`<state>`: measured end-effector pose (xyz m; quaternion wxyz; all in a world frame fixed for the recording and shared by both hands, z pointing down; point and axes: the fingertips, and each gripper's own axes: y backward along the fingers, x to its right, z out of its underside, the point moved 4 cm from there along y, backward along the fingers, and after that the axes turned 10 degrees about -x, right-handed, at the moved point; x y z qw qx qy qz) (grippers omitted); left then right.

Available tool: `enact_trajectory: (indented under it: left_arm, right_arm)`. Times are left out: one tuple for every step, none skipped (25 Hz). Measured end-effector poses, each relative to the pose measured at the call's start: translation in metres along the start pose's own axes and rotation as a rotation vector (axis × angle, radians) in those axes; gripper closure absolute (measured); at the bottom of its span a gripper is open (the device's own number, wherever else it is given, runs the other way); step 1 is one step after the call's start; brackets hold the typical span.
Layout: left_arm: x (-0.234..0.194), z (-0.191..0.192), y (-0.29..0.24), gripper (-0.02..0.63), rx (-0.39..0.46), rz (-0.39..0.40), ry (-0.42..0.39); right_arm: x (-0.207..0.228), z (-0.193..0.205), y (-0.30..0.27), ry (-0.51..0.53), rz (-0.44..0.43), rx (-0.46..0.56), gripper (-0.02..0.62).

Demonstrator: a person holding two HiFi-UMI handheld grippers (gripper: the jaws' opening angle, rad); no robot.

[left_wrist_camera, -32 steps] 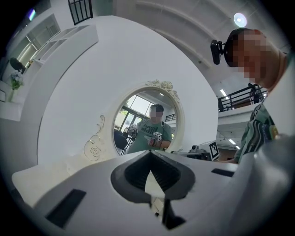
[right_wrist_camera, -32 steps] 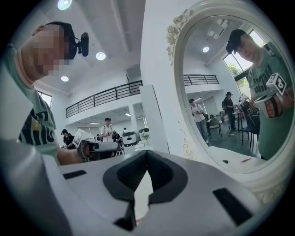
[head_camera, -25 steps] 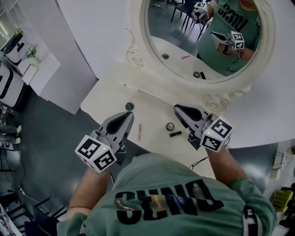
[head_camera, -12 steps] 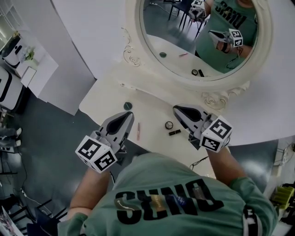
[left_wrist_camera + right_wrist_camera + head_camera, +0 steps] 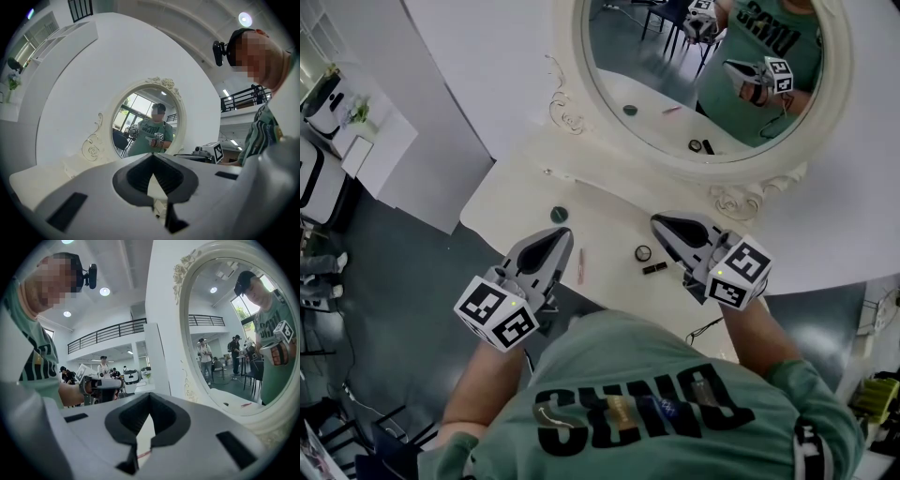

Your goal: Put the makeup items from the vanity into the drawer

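Both closed, empty: left tongs (image 5: 564,232), right tongs (image 5: 657,221). lipstick (image 5: 655,269) beside compact (image 5: 644,253) looks light, hard, slick, probably rolls. Pinch across barrel middle imo.

I see an ornate oval mirror (image 5: 656,84); left of it, a white partition (image 5: 469,94) above grey floor (image 5: 394,281).

On the cream vanity (image 5: 511,199) — a green pot (image 5: 562,215), pink pencil (image 5: 582,267), round compact (image 5: 644,253), dark tube (image 5: 655,269) just beside it.
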<state>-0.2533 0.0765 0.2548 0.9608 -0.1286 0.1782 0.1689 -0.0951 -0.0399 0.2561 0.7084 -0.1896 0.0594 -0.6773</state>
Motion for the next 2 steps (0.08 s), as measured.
enact_trajectory:
  left_arm:
    - [0.0004,-0.0002,0.0003,0.597,0.001,0.001,0.0]
    - [0.0008,-0.0004,0.0007,0.598,0.002,0.001,0.0]
  right_arm:
    - [-0.0004,0.0,0.0004,0.001,0.0,0.0,0.586]
    - [-0.0007,-0.0001,0.0008,0.002,0.001,-0.001,0.586]
